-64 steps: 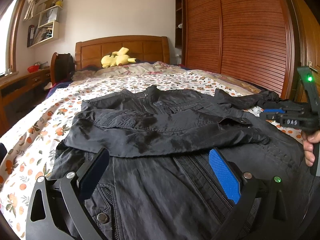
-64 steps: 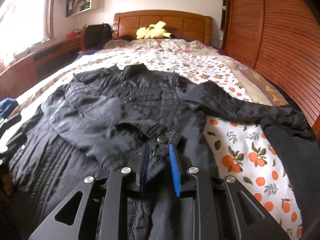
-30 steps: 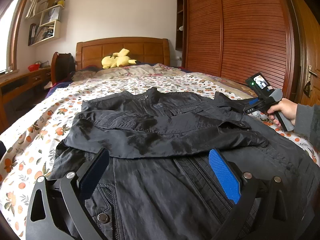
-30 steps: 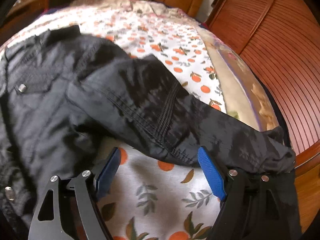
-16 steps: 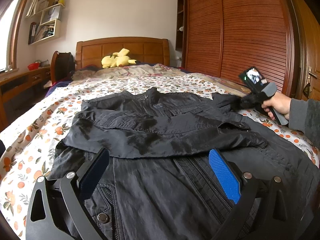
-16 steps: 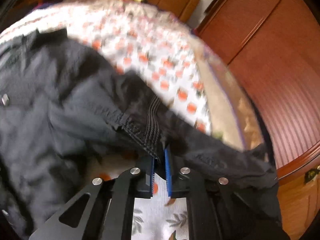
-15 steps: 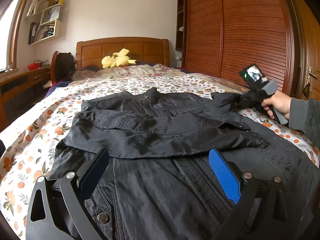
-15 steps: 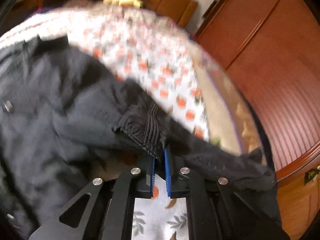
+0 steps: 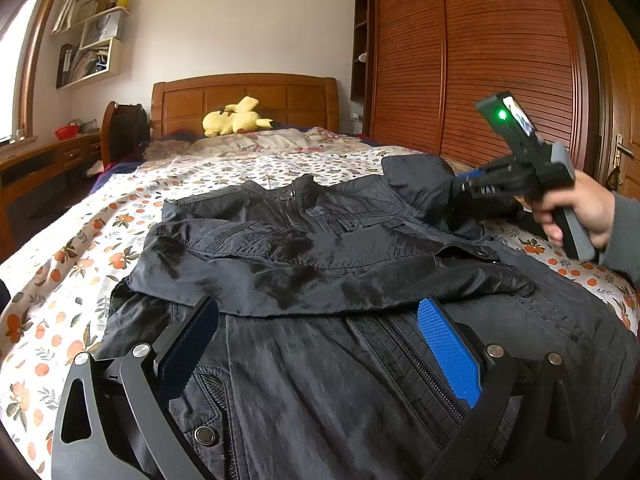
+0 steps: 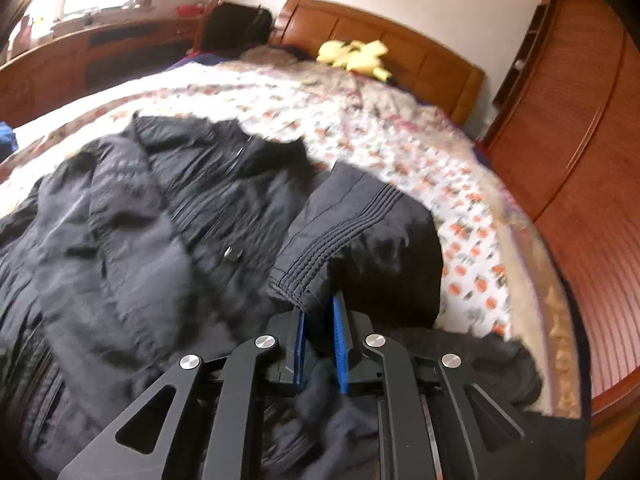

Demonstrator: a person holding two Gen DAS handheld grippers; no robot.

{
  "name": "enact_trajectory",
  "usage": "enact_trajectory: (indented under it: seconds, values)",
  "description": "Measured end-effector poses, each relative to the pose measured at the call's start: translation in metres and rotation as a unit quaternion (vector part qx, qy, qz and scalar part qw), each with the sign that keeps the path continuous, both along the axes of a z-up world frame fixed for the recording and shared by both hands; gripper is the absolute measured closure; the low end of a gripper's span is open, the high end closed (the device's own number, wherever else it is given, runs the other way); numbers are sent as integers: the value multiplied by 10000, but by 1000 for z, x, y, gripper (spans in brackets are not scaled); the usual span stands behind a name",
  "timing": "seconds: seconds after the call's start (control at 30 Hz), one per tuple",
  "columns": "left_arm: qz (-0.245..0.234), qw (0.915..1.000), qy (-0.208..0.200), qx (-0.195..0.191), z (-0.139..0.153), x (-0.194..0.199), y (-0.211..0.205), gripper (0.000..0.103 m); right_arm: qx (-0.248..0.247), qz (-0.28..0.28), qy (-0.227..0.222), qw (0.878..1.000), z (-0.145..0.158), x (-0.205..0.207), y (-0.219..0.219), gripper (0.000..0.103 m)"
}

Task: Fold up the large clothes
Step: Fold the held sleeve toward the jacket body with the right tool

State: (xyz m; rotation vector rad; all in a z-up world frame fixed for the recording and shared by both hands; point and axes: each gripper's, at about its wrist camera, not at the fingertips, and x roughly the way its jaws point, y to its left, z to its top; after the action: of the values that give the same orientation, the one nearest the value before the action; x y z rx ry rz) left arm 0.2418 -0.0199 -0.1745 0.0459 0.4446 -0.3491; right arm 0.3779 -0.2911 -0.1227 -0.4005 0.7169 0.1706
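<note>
The left gripper (image 9: 316, 344) rests with jaws spread wide over the black nylon zip jacket (image 9: 320, 380) on the floral-sheeted bed (image 9: 80, 248). One sleeve lies folded across the chest. Beyond, to its right, the right gripper (image 10: 320, 344), jaws easing slightly apart, pinches the other sleeve (image 10: 360, 236), lifted clear; the body folds likely remain. Bare sheet beyond the collar leaves room.

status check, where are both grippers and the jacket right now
Left gripper open, low over jacket. Right gripper pinching sleeve, jaws easing open. Nothing in the way.
</note>
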Motion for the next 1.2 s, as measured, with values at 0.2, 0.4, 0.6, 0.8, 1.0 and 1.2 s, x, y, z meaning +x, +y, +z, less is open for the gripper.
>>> enact_trajectory:
  seconds: [0.2,0.4,0.6,0.8,1.0,1.2]
  values:
    - [-8,10000,2,-13,1,0,0,3,276,-68,252,9993,-10,-18,-13,67]
    - [-11,10000,9,-3,0,0,-2,3,564,-189,-40,9982,12,-50,-35,59]
    - [-9,10000,11,-5,0,0,-2,3,473,-738,-223,9959,17,-34,-69,48]
    - [-12,10000,13,0,0,0,-2,3,339,-1506,-92,9880,1,6,-113,42]
    - [-13,10000,22,-3,-1,0,-3,3,767,-1928,317,9777,-22,35,-140,37]
    - [-9,10000,13,-4,0,1,-2,3,1045,-2325,491,9657,-30,45,-145,37]
